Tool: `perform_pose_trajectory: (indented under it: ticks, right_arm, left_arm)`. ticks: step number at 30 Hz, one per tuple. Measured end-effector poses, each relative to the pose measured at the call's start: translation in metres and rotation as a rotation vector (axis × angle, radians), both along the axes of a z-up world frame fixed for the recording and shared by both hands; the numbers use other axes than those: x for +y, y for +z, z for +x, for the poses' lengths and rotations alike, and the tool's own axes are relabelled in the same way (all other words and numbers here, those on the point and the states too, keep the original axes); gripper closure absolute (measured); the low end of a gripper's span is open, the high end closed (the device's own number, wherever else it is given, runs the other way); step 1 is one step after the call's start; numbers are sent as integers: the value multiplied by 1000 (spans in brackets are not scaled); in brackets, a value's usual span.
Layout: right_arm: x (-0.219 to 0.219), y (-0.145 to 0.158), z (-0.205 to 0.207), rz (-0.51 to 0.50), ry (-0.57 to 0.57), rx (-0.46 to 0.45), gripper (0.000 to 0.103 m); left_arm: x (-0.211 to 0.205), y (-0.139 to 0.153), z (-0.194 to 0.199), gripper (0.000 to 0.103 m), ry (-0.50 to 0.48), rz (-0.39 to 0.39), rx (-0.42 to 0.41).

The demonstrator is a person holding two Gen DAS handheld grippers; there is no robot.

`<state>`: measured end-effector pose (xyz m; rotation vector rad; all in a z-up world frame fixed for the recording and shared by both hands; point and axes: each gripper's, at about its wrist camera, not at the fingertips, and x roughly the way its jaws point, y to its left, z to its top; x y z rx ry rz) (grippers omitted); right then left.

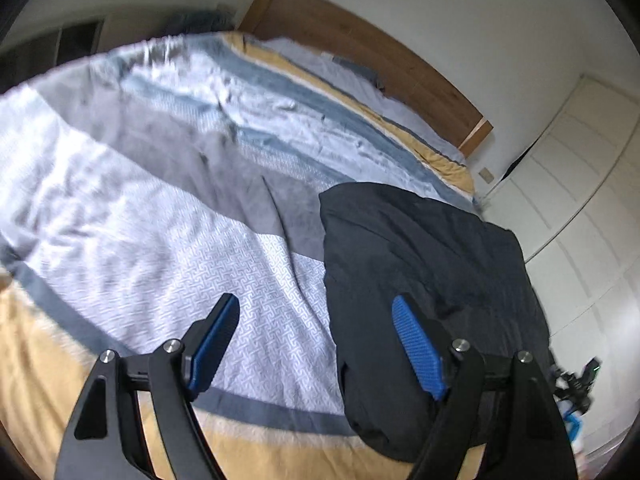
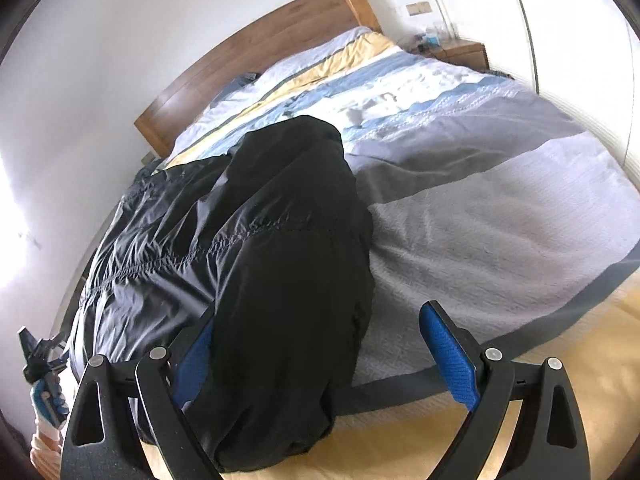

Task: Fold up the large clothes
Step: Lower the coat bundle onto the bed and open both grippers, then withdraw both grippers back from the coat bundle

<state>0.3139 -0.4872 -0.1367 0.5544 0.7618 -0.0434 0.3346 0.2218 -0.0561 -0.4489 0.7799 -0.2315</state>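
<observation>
A large black padded jacket (image 1: 432, 264) lies folded lengthwise on the bed; it also shows in the right wrist view (image 2: 256, 248), with a sleeve or side panel laid over its quilted body. My left gripper (image 1: 316, 320) is open, its right finger (image 1: 416, 344) over the jacket's near edge, its left finger over the bedspread. My right gripper (image 2: 320, 340) is open; the jacket's near end lies between and in front of its fingers, hiding part of the left finger (image 2: 196, 356). Neither holds anything.
The striped bedspread (image 1: 168, 216) in white, grey, blue and yellow covers the bed. A wooden headboard (image 1: 360, 52) stands at the far end, white wardrobe doors (image 1: 580, 184) to one side, a bedside table (image 2: 460, 50) beyond. The other gripper shows at the frame edges (image 2: 40, 360).
</observation>
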Motion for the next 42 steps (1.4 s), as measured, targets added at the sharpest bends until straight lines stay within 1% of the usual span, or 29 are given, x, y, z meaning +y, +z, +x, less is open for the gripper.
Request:
perform_pose_trajectory:
  ticks: [4,6,9,12,13,14,17,21,26,30,36,42]
  right_arm:
    - [-6,8,-25,-21,-34,28,6]
    - [-7,15,-41,-31,-45,28,6]
    - [-5,24,-70,-9,-76,20,5]
    - [11,37,-101,-34,-73,17,4]
    - [16,40,-110,-34,-67,14,4]
    - [23,43,-120,-32,-60,14,4]
    - [47,56,-148,-64,-41,12,1]
    - [80,72,-178,-117,-18,2,1]
    - [129,98,-208,-189,11,-50,0]
    - [172,115,-226,-257,48,-85,0]
    - [220,132,-248,-356,60,-129,0]
    - [243,137,-265,-398,41,-149,0]
  left_arm:
    - [-21,25,-40,25,8,72,-51]
    - [-31,36,-57,25,1,82,-55]
    - [-58,52,-93,25,-13,144,-52]
    - [-82,62,-127,25,-17,220,-67]
    - [-93,67,-144,25,-15,261,-77]
    - [-99,70,-155,25,-11,287,-83]
    - [-119,81,-194,25,10,364,-123]
    - [-138,94,-242,25,39,429,-157]
    - [-155,111,-292,25,55,437,-185]
    - [-164,120,-319,25,66,445,-199]
    - [-174,134,-348,25,81,472,-229]
    - [-176,139,-365,25,89,475,-245]
